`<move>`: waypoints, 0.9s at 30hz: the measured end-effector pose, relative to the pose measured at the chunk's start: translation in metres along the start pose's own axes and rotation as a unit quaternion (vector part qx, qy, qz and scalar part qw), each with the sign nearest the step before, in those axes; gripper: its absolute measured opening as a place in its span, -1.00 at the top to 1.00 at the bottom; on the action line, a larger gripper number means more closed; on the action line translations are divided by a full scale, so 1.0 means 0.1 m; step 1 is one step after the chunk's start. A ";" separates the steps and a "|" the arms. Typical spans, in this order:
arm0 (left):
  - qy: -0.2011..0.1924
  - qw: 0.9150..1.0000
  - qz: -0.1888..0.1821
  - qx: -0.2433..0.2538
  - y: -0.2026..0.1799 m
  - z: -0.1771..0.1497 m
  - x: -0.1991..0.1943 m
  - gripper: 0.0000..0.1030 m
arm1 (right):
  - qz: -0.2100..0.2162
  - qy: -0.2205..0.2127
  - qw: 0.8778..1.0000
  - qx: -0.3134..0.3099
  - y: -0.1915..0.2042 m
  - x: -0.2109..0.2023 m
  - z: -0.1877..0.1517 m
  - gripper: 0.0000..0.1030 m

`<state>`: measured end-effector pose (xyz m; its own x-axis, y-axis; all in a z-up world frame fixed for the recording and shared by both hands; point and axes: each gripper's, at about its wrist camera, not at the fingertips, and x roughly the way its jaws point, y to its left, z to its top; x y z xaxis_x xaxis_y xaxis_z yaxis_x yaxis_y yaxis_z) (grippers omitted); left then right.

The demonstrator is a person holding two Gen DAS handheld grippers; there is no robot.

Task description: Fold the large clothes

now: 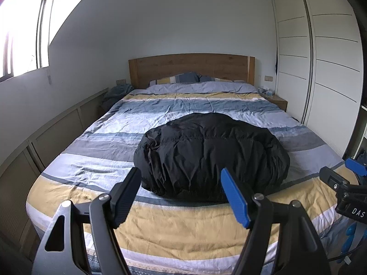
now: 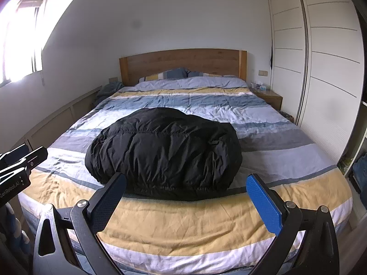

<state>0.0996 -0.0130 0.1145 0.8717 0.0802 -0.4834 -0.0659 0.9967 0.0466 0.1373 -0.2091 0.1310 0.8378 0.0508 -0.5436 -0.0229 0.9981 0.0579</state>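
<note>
Left wrist view: the left gripper hangs above the near end of the bed, jaws spread wide with nothing between them, its black finger and blue finger framing the near hem of the black puffer jacket. The right gripper, seen from its own wrist camera, is likewise spread and empty, aimed at the right half of that same hem. Both tools sit short of the fabric, not touching it.

The jacket lies as a rounded, puffed mound on the striped duvet, roughly in the middle of the bed's near half, its gathered elastic hem facing the grippers. Beyond it are the pillows, the wooden headboard and, to the right, a white wardrobe.

The likely trouble is in the grasp. The shell looks slick and air-filled, so a shallow pinch may slip off, while a deep one may catch the duvet beneath and drag it along. Sleeves seem tucked out of sight, so lifting the hem unevenly could spill the bundle into a lopsided heap.
</note>
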 end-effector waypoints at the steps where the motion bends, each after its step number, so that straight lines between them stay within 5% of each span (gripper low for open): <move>1: 0.002 1.000 0.000 0.001 0.00 -0.01 0.02 -0.37 | 0.000 0.002 1.000 0.000 0.00 0.02 -0.01 -0.99; 27: 0.028 1.000 -0.006 0.000 -0.01 -0.10 0.28 -0.37 | -0.002 0.033 0.999 -0.003 -0.02 0.29 -0.11 -0.99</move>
<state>0.1192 -0.0121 0.0925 0.8436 0.0693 -0.5325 -0.0557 0.9976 0.0417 0.1557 -0.2098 0.1064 0.8007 0.0493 -0.5970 -0.0233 0.9984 0.0511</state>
